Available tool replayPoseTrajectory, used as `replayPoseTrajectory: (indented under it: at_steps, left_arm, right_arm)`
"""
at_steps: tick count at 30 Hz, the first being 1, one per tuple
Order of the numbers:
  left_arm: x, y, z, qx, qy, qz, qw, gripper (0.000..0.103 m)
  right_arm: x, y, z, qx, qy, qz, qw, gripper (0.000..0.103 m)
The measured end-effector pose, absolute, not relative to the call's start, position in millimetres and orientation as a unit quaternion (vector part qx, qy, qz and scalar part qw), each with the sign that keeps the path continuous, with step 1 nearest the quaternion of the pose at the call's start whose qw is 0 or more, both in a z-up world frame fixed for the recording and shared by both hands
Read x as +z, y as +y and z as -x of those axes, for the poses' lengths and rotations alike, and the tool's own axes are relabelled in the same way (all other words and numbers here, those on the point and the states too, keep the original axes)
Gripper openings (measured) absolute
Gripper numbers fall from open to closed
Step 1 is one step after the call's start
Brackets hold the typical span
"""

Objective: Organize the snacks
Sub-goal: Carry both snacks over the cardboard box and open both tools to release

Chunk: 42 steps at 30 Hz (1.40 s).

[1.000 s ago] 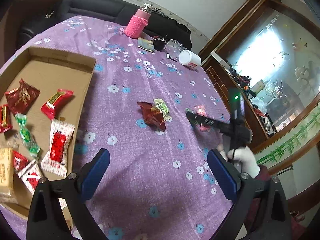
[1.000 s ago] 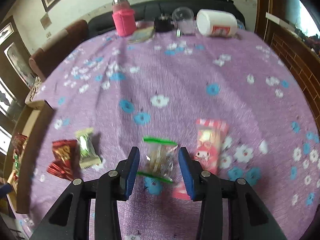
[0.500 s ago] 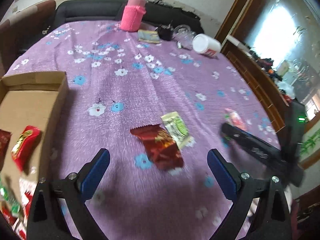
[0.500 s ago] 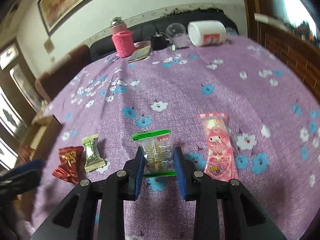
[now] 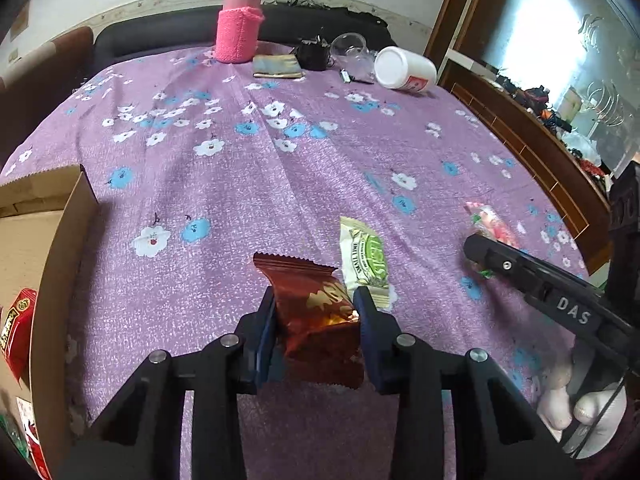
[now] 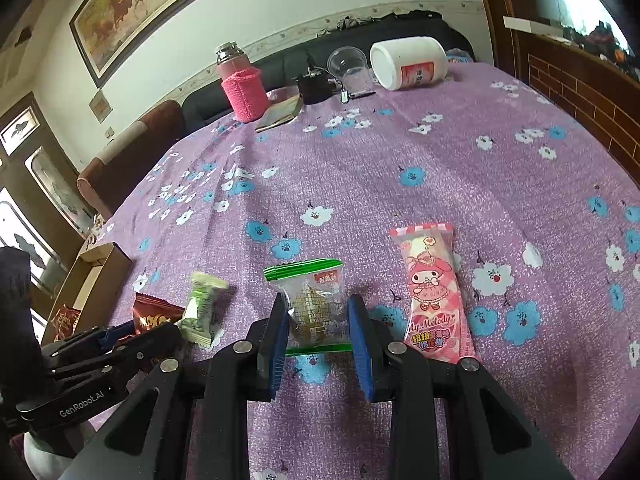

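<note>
Both claws are closed on snacks. By the left claw (image 5: 316, 312) a dark red packet (image 5: 316, 312) is clamped between its blue pads, low over the purple flowered tablecloth (image 5: 240, 184). A green-and-white candy (image 5: 364, 260) lies just beside that packet. By the right claw (image 6: 318, 326) a clear packet with green edges (image 6: 316, 304) is gripped, and a pink packet (image 6: 434, 292) lies near it on the cloth. At the left a cardboard box (image 5: 60, 264) is seen, with a red packet (image 5: 16, 328) and other wrapped snacks inside.
</note>
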<state>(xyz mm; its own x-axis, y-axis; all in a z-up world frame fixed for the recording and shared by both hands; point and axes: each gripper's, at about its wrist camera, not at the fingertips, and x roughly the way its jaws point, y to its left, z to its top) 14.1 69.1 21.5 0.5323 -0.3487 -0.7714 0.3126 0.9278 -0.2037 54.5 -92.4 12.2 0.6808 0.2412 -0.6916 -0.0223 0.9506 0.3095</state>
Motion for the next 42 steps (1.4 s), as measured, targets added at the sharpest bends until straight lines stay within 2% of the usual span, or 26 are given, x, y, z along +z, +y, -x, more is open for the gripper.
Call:
replayPoseTrajectory:
  at_steps: [9,15,21,25,31,42]
  left_arm:
    - [64,91,15,-0.191,0.404,0.038,0.894,0.035]
    - [114,152,35,-0.16,0.366,0.043,0.916,0.036]
    - [137,223,18,-0.108,0.356,0.031,0.928,0.036]
    - [130,265,-3,-0.075,0.367,0.041,0.926,0.036]
    - [103,305,-32,-0.046,0.387,0.068,0.919,0.036]
    - [67,331,-56,-0.025,0.414,0.102,0.904,0.037]
  right_arm:
    - [20,-80,-45,0.075,0.368,-0.111,0.92,0.031]
    - [32,-63,-37,0.08,0.363,-0.106,0.923,0.031]
    - [70,8,-36,0.162,0.362,-0.093,0.913,0.031]
    - [90,78,-50,0.213,0.366,-0.063,0.904,0.032]
    - [77,169,-82,0.249,0.393,-0.036,0.885,0.032]
    - [37,228,-119,0.249,0.437,0.002,0.864,0.033]
